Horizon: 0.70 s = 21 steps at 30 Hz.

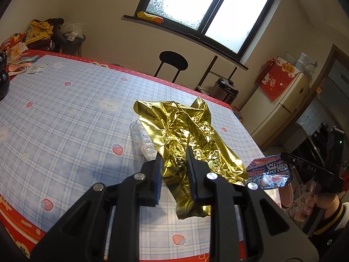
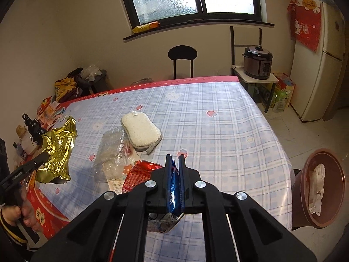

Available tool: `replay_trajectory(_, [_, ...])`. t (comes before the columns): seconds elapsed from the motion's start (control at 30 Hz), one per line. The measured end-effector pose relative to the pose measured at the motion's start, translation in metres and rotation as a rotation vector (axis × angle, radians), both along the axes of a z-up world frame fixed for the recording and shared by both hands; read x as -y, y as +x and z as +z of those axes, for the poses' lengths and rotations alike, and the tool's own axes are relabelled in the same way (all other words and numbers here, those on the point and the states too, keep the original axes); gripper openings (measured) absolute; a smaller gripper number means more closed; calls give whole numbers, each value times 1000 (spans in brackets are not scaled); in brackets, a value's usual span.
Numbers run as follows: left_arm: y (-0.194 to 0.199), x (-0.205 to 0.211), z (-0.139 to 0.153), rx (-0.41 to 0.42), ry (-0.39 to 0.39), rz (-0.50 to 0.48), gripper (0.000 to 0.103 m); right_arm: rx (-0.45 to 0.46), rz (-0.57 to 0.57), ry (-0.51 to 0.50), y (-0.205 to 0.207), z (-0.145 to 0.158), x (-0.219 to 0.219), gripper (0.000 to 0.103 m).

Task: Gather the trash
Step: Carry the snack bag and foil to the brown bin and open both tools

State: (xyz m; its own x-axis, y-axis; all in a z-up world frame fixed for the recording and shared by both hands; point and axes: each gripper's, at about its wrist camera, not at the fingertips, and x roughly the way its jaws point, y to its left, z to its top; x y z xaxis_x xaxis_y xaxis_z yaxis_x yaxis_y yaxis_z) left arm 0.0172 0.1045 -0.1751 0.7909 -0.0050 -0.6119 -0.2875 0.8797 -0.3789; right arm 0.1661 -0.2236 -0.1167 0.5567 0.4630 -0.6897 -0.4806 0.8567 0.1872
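My left gripper [image 1: 174,152] is shut on a crumpled gold foil wrapper [image 1: 185,131] and holds it above the checked tablecloth [image 1: 65,120]. The wrapper also shows in the right wrist view [image 2: 57,150], hanging from the left gripper. My right gripper [image 2: 175,160] is shut on a blue snack wrapper [image 2: 173,194]; it also shows in the left wrist view [image 1: 269,171]. A clear plastic wrapper [image 2: 111,150] and a red foil packet [image 2: 139,174] lie on the table [image 2: 218,131] between the grippers. A brown trash bin [image 2: 322,190] with white paper inside stands on the floor at the right.
A white sponge [image 2: 141,131] lies mid-table. A black figurine [image 2: 32,128] and clutter sit at the table's left end. A black chair [image 2: 182,59], a pressure cooker [image 2: 258,62] on a stand and a fridge [image 2: 320,61] stand beyond the table.
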Motion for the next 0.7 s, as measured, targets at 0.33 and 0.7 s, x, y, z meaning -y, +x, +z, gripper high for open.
replay_trajectory(0.33, [18, 23, 13, 14, 31, -60, 23, 52, -91, 4, 4, 15, 45, 7])
replay_trajectory(0.7, [55, 71, 32, 48, 45, -140, 23, 102, -304, -81, 37, 32, 175, 7])
